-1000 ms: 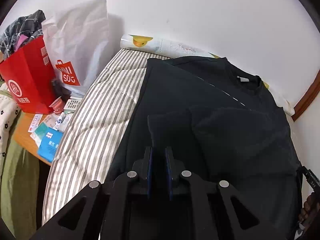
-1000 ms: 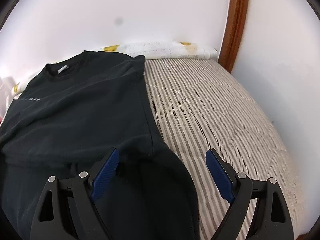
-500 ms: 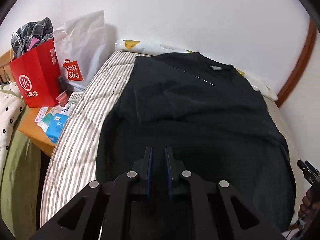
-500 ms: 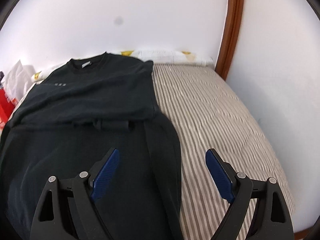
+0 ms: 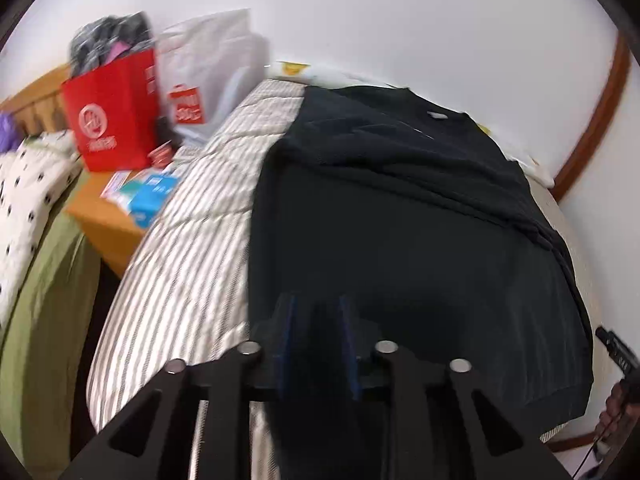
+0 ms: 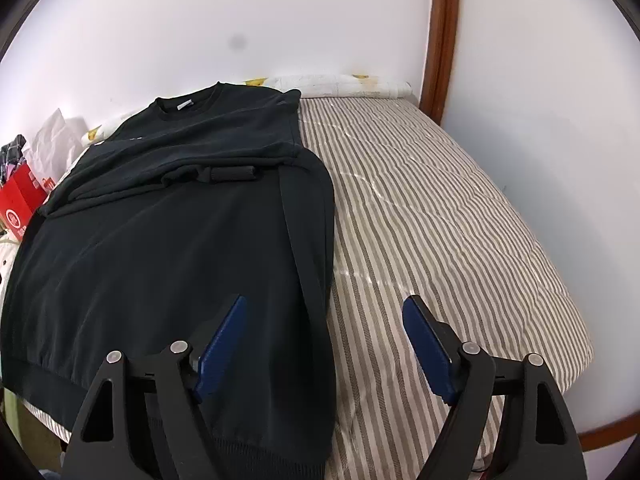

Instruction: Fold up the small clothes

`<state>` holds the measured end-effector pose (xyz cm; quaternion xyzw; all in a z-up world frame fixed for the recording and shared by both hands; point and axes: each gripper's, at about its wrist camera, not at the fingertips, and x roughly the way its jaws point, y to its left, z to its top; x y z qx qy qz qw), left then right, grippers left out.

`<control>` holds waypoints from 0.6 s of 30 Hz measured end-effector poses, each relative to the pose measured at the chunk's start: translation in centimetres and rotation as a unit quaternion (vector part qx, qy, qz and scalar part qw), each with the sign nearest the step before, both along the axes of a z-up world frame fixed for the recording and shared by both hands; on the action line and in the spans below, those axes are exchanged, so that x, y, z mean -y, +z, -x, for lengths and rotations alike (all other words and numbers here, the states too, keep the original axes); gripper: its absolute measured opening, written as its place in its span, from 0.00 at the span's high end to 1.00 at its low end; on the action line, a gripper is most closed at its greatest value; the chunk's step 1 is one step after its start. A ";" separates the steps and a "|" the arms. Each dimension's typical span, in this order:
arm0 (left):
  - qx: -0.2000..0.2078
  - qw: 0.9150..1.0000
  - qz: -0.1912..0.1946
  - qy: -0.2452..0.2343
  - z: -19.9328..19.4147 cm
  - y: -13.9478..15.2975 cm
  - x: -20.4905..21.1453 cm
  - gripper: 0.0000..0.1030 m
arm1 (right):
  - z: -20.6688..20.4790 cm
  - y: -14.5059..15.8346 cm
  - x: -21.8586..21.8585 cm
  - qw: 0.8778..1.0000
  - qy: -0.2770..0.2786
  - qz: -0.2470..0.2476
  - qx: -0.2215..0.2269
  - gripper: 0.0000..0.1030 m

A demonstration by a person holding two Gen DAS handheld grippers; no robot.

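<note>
A black sweatshirt [image 6: 168,248] lies flat on the striped bed [image 6: 440,216], collar at the far end, both sleeves folded across the chest. It also shows in the left wrist view [image 5: 400,216]. My left gripper [image 5: 316,320] hovers over the sweatshirt's near left hem, its blue pads a small gap apart with nothing clearly between them. My right gripper [image 6: 324,344] is wide open and empty above the sweatshirt's near right edge.
A red paper bag [image 5: 112,116] and a white shopping bag [image 5: 208,76] stand on a wooden bedside table [image 5: 104,216] left of the bed. A rolled duck-print sheet [image 6: 344,84] lies along the wall. White walls and a brown door frame [image 6: 440,40] stand at the right.
Both grippers have pulled back toward the near end of the bed. The left gripper's pads have parted a little. The sweatshirt now shows whole with its sleeves folded in.
</note>
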<state>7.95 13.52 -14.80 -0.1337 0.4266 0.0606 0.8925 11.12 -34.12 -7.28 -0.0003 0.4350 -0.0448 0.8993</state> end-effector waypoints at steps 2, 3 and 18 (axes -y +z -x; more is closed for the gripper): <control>0.004 1.000 0.012 -0.003 1.2 -0.6 -0.6 0.66 | 0.5 -0.4 0.0 1.000 0.002 -0.009 -0.007 0.36; 0.002 1.000 0.013 -0.005 1.5 -0.8 -0.7 0.64 | 0.8 -0.7 0.0 1.000 0.004 -0.017 -0.012 0.38; -0.018 0.999 0.025 -0.015 4.8 -4.2 0.2 0.63 | 3.9 -3.7 0.9 0.996 0.018 -0.080 -0.044 0.50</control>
